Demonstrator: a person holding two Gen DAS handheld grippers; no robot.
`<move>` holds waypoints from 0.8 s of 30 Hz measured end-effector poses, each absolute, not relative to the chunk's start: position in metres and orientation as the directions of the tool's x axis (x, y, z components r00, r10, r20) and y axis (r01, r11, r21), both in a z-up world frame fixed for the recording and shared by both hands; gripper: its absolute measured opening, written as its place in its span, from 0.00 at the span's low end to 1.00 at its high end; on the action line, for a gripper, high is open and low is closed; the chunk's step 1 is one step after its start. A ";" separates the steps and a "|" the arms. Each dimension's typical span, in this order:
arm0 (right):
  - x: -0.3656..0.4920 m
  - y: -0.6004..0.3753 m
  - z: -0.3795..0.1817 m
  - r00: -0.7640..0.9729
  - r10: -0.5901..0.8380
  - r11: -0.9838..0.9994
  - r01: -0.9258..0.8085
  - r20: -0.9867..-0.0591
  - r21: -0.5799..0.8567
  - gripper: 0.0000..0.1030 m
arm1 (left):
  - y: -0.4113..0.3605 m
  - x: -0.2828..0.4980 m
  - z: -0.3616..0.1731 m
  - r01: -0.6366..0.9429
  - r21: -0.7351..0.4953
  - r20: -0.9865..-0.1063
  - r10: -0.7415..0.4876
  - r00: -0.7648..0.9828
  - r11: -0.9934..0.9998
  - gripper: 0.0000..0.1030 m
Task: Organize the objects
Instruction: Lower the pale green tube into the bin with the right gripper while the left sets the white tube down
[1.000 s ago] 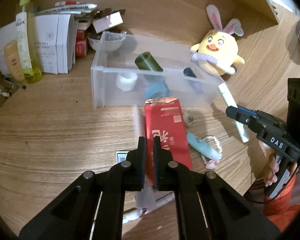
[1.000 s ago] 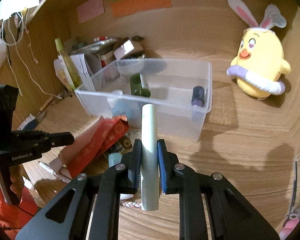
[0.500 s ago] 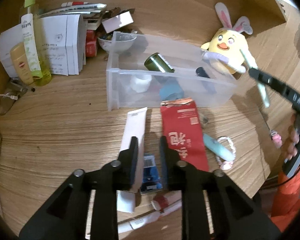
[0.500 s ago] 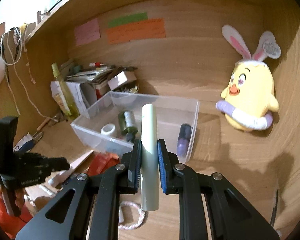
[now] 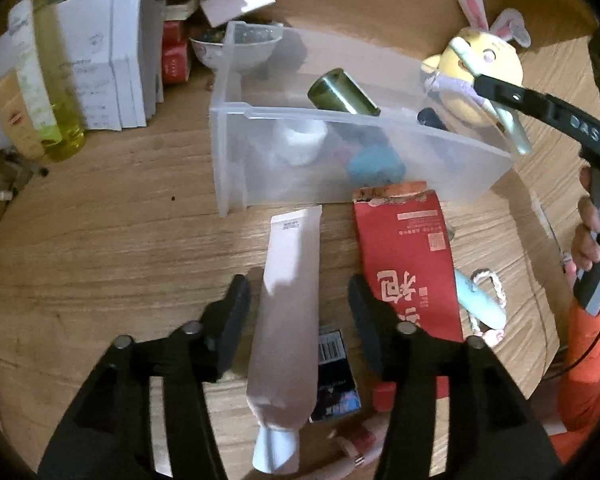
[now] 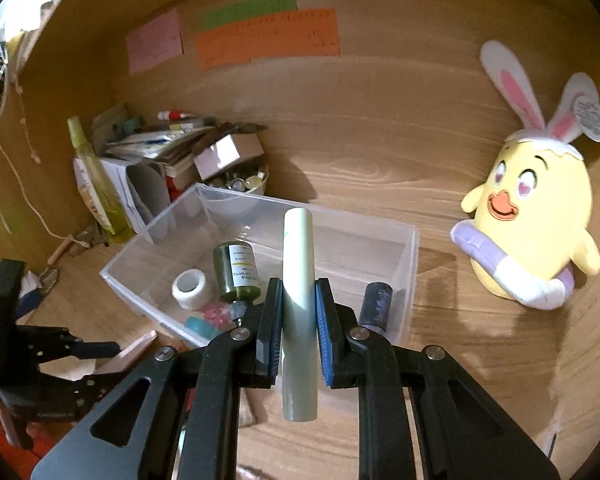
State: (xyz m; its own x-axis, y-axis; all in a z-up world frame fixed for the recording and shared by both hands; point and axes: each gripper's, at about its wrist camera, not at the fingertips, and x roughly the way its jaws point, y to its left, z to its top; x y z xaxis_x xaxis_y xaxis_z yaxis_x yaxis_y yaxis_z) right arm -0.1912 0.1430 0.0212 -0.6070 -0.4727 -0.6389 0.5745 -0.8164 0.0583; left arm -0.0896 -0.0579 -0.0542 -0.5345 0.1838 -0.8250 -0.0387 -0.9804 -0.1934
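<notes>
**Right fingers carry a stick to the bin, left fingers wait over a tube**

Right fingers point(image 6: 327, 312) are clamped on a pale green stick point(image 6: 297, 292). The stick stands between the pads, with its far end above the clear bin point(image 6: 410, 248), probably so it can drop inside next to the green bottle point(image 6: 237, 271) and the tape roll point(image 6: 191, 287). The right gripper point(image 6: 297, 316) holds it at the middle, so it seems steady.

The left gripper point(image 5: 298, 316) is wide apart and holds nothing. A white tube point(image 5: 288, 316) lies flat on the desk point(image 5: 100, 248) between its fingers, just near of the bin, untouched I think. A red pack point(image 5: 410, 264) lies to the right of the tube.
</notes>
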 end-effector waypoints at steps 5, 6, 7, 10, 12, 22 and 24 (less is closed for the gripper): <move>-0.209 0.129 0.010 -0.584 -0.443 -0.817 0.575 -0.680 0.038 0.14 | -0.051 -0.094 -0.055 -0.064 -0.154 -0.827 0.164 -0.537 -0.986 0.50; -0.212 0.126 0.007 -0.581 -0.437 -0.818 0.574 -0.687 0.036 0.14 | -0.051 -0.094 -0.055 -0.067 -0.149 -0.826 0.162 -0.540 -0.987 0.50; -0.214 0.125 0.006 -0.578 -0.434 -0.819 0.573 -0.691 0.034 0.14 | -0.051 -0.094 -0.056 -0.068 -0.146 -0.825 0.159 -0.542 -0.987 0.50; -0.221 0.120 0.000 -0.562 -0.425 -0.817 0.575 -0.710 0.034 0.14 | -0.050 -0.097 -0.056 -0.073 -0.139 -0.823 0.156 -0.546 -0.988 0.50; -0.225 0.117 -0.004 -0.553 -0.415 -0.816 0.577 -0.722 0.028 0.14 | -0.050 -0.099 -0.056 -0.075 -0.135 -0.822 0.154 -0.549 -0.988 0.48; -0.239 0.104 -0.023 -0.496 -0.370 -0.809 0.587 -0.785 0.011 0.14 | -0.058 -0.106 -0.055 -0.076 -0.172 -0.820 0.185 -0.542 -0.982 0.27; -0.240 0.103 -0.026 -0.485 -0.367 -0.809 0.588 -0.794 0.015 0.14 | -0.060 -0.104 -0.055 -0.077 -0.184 -0.814 0.196 -0.547 -0.980 0.27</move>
